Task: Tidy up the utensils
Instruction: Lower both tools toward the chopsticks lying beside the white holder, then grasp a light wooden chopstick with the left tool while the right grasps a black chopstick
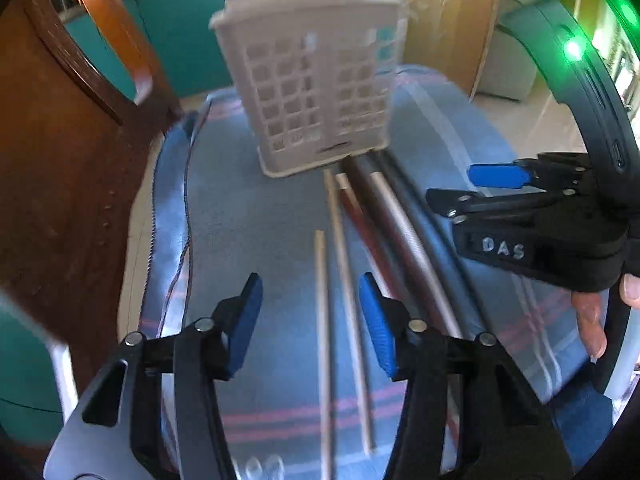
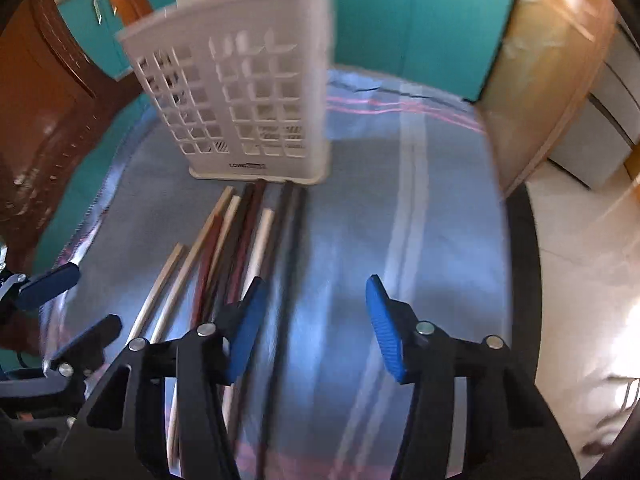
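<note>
- Daylit indoors, fairly bright, with a cool blue cast over the striped cloth (image 2: 412,208) on the surface.
- Blown-out sunlight on the pale floor (image 2: 592,280) at the right edge of the right wrist view.
- Green glare from a small lit lamp (image 1: 574,49) at upper right of the left wrist view.
- Motion-blurred throughout: white basket (image 1: 316,80) smeared, chopsticks (image 2: 224,256) streaked.
- Strong fisheye bending, dark corners.
- Soft shadow under the basket.
</note>
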A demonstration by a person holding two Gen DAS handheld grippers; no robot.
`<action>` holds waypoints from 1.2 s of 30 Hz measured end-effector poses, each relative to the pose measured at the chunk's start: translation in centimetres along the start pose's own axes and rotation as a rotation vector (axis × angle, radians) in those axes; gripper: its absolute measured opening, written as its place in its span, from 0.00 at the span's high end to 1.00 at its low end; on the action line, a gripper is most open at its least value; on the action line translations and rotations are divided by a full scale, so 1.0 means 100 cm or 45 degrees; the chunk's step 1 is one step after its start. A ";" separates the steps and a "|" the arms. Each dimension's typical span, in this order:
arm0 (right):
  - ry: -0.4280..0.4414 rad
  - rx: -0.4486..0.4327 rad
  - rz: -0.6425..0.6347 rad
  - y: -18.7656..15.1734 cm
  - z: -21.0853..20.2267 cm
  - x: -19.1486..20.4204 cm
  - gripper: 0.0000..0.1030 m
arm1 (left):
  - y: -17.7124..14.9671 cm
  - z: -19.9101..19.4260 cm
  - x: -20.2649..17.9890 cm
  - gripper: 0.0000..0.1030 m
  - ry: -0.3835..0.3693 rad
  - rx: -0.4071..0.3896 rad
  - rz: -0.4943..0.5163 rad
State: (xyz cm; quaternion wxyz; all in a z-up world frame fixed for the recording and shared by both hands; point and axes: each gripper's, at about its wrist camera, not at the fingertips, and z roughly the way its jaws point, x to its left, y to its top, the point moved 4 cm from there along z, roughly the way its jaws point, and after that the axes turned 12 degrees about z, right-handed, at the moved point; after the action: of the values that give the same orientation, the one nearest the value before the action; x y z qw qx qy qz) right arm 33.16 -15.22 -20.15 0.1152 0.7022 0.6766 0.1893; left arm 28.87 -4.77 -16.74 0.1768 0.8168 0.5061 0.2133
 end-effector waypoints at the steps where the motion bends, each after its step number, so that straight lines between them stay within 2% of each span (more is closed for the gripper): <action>1: 0.012 0.040 0.008 0.005 0.014 0.004 0.55 | -0.001 0.007 0.004 0.51 -0.011 0.014 -0.014; 2: 0.012 0.064 0.016 0.005 0.022 0.004 0.59 | -0.003 0.016 0.008 0.51 -0.017 0.038 -0.039; 3: 0.070 0.036 0.041 0.007 0.024 0.004 0.63 | -0.004 0.021 0.012 0.51 -0.015 0.061 -0.059; 5: 0.115 0.064 0.092 0.010 0.027 0.001 0.81 | -0.005 0.031 0.019 0.51 -0.017 0.111 -0.106; 7: 0.151 0.095 0.133 0.013 0.027 -0.003 0.91 | -0.002 0.029 0.024 0.51 -0.085 0.095 -0.148; 9: 0.133 0.087 0.153 0.016 0.024 -0.009 0.92 | 0.003 0.023 0.029 0.51 -0.126 0.075 -0.180; 11: 0.064 0.057 0.154 0.020 0.023 -0.015 0.92 | 0.011 0.018 0.034 0.51 -0.101 0.069 -0.167; 13: 0.067 0.040 0.158 0.022 0.017 -0.019 0.94 | 0.018 0.017 0.035 0.51 -0.097 0.082 -0.141; 17: 0.102 0.033 0.142 0.027 0.003 -0.025 0.94 | 0.020 0.022 0.023 0.51 -0.195 0.153 -0.075; 20: 0.123 0.056 0.127 0.025 -0.009 -0.038 0.94 | 0.005 0.023 0.009 0.51 -0.121 0.201 0.019; 23: 0.131 0.079 0.163 0.019 -0.007 -0.048 0.91 | -0.003 0.033 0.004 0.51 -0.102 0.245 0.049; 26: 0.179 0.077 0.208 0.020 -0.014 -0.059 0.86 | -0.006 0.032 0.006 0.50 -0.036 0.256 0.035; 27: 0.198 0.067 0.212 0.021 -0.017 -0.059 0.83 | -0.007 0.031 0.008 0.51 0.023 0.258 0.031; 29: 0.211 0.045 0.200 0.020 -0.015 -0.057 0.72 | -0.009 0.026 0.011 0.53 0.107 0.260 0.016; 30: 0.204 0.034 0.186 0.020 -0.015 -0.054 0.66 | -0.009 0.024 0.010 0.53 0.098 0.255 0.013; 32: 0.167 0.025 0.139 0.017 -0.008 -0.045 0.65 | -0.009 0.023 0.006 0.53 0.073 0.250 0.019; 36: -0.025 0.002 0.070 0.015 0.010 -0.041 0.65 | 0.000 0.033 0.006 0.53 0.074 0.239 0.023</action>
State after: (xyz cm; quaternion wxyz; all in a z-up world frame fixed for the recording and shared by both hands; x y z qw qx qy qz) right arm 34.90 -19.26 -20.85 0.1160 0.7224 0.6562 0.1848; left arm 30.83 -4.47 -19.49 0.0827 0.8278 0.5213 0.1903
